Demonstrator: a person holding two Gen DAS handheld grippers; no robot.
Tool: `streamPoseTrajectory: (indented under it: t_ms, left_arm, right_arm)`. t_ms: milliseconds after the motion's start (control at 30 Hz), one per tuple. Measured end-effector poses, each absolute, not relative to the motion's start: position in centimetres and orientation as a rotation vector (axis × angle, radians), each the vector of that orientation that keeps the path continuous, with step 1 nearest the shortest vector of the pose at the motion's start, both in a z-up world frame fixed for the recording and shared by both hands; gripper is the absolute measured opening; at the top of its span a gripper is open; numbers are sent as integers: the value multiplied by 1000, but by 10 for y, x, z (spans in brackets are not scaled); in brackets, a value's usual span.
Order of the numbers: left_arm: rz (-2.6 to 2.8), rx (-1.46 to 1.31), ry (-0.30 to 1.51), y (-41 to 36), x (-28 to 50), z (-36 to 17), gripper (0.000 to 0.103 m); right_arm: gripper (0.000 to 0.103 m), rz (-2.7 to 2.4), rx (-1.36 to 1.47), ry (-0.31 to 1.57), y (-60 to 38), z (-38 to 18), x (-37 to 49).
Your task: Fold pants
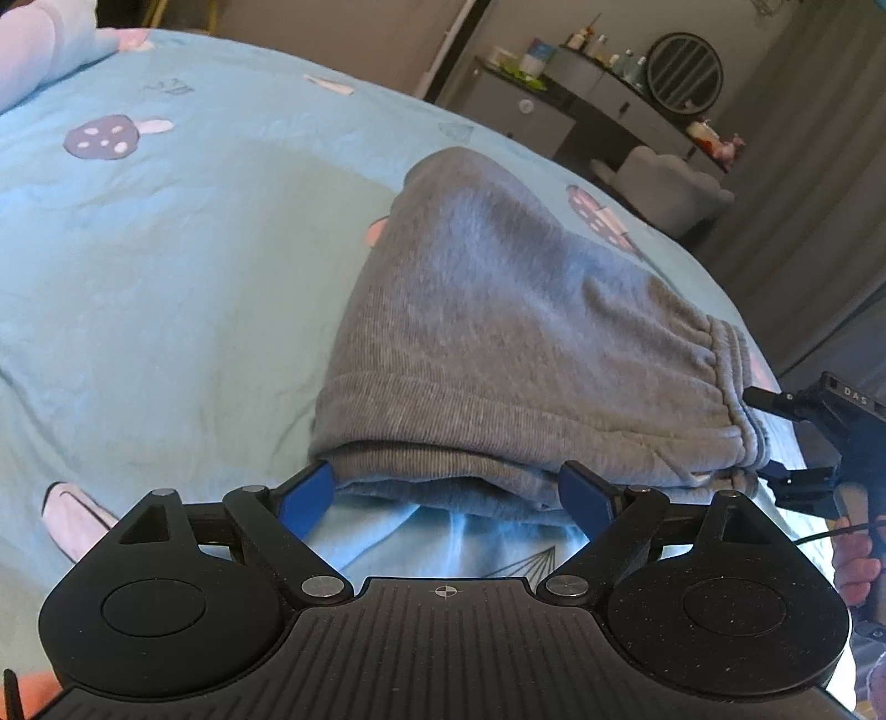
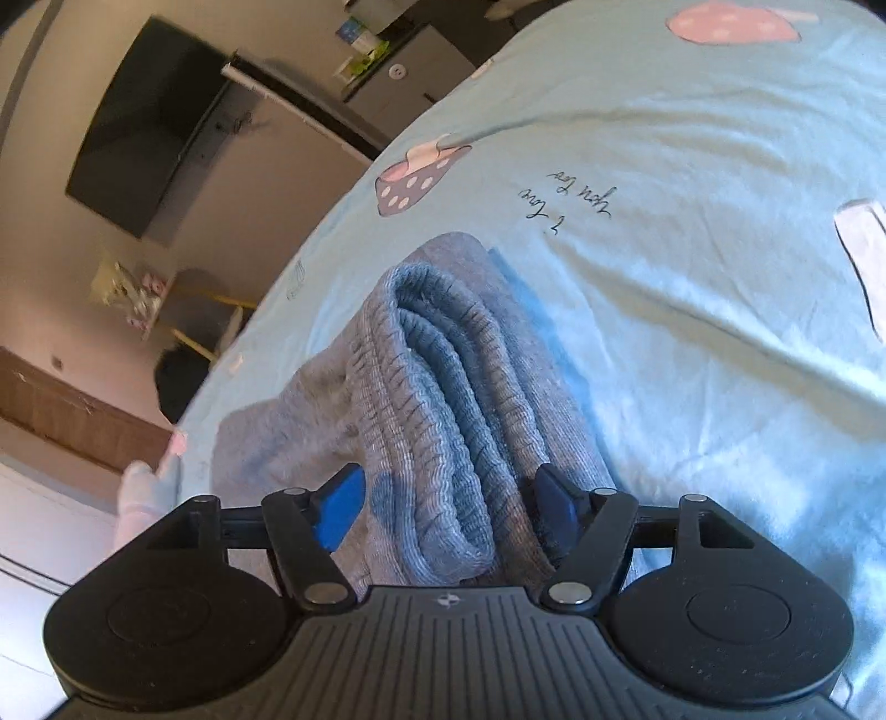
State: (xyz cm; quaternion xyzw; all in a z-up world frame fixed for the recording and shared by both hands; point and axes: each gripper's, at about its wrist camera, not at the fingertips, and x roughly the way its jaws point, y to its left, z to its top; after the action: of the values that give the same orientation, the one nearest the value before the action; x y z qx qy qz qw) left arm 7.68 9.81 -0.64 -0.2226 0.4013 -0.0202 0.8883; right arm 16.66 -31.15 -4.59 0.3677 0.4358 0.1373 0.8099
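The grey sweatpants lie folded in a thick stack on the light blue bedsheet. My left gripper is open, its blue pads on either side of the stack's near folded edge, close to it. The right gripper body shows at the stack's right end by the elastic waistband. In the right wrist view the open right gripper straddles the ribbed waistband layers of the pants, with the fabric between its pads but not pinched.
The sheet has mushroom and rabbit prints. The bed edge curves off to the right, with a dark dresser and round mirror and a grey chair beyond. A wall TV and a pillow are also in view.
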Motion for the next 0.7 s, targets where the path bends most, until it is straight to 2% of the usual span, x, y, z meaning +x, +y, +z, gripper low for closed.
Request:
streamPoseTrajectory:
  t_ms: [467,700]
  left_arm:
    - [-43,-483,857,97,79,-10,92]
    - [-46,-496,856,99,77,-10,92]
  right_arm:
    - [70,276,874,931,-329,-57,134]
    - [72,267,1097,908,-335,-82,136]
